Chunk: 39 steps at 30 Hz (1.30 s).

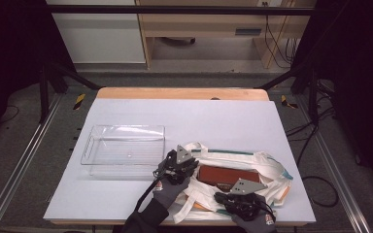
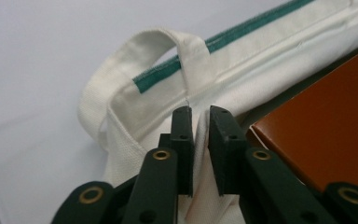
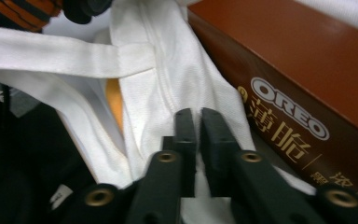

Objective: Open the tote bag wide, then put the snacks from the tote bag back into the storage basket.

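Oreo box (image 1: pixel 227 175) inside white tote bag (image 1: pixel 267 167) on bench (image 1: pixel 184 121), long axis left to right. Left tool (image 2: pixel 199 114) clenched on the bag's rim at the box's left end; right tool (image 3: pixel 196 116) clenched on the near rim, alongside the box.

Tote bag (image 1: pixel 267 167) lies flat on the table (image 1: pixel 223 121), near edge, right of centre. Biscuit box (image 1: pixel 226 174) sits in the bag's mouth. Plastic tray (image 1: pixel 126 143) just left of the bag, slightly farther back. Left gripper (image 1: pixel 178 165) on the bag's left rim, between tray and box; right gripper (image 1: pixel 240 196) on the near rim, in front of the box.
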Tool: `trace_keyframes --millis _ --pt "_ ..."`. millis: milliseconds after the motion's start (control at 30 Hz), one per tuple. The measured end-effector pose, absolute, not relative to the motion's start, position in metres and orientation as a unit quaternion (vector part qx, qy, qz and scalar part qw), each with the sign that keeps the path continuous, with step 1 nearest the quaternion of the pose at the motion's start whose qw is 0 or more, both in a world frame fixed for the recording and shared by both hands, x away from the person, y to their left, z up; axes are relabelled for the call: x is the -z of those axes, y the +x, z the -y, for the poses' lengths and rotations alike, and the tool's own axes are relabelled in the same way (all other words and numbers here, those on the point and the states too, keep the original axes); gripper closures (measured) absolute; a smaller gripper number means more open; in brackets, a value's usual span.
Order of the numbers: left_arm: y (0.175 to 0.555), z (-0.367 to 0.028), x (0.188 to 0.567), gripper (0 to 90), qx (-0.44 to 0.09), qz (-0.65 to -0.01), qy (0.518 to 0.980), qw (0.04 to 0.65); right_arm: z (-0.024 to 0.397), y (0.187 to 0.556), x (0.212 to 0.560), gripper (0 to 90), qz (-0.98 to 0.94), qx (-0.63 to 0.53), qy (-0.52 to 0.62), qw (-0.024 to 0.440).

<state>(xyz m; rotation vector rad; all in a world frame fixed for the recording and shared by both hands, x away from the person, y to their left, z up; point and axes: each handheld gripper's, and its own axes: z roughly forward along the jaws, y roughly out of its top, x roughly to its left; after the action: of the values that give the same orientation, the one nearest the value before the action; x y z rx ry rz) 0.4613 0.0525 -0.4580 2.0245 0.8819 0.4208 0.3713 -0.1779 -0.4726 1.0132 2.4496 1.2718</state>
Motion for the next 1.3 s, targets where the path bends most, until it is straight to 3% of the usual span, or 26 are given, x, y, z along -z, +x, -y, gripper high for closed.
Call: trace_keyframes --millis 200,400,567,1033,1300 --pt "0.454 -0.069 0.439 68.7 -0.165 -0.330 0.794 0.482 0.188 0.364 0.447 69.1 -0.807 -0.465 0.340 0.128" --pt "0.448 -0.078 0.425 57.0 -0.165 -0.297 0.802 0.492 0.214 0.368 0.427 49.6 -0.763 -0.490 0.376 0.191" --pt "0.443 -0.076 0.419 45.7 -0.163 -0.275 0.812 0.488 0.238 0.377 0.422 39.5 -0.731 -0.488 0.418 0.227" --pt "0.440 -0.042 0.420 29.5 -0.140 -0.187 0.866 0.443 0.268 0.380 0.416 35.8 -0.709 -0.474 0.452 0.260" --pt "0.450 -0.030 0.431 26.3 -0.129 -0.167 0.888 0.408 0.273 0.382 0.417 35.4 -0.710 -0.470 0.457 0.257"
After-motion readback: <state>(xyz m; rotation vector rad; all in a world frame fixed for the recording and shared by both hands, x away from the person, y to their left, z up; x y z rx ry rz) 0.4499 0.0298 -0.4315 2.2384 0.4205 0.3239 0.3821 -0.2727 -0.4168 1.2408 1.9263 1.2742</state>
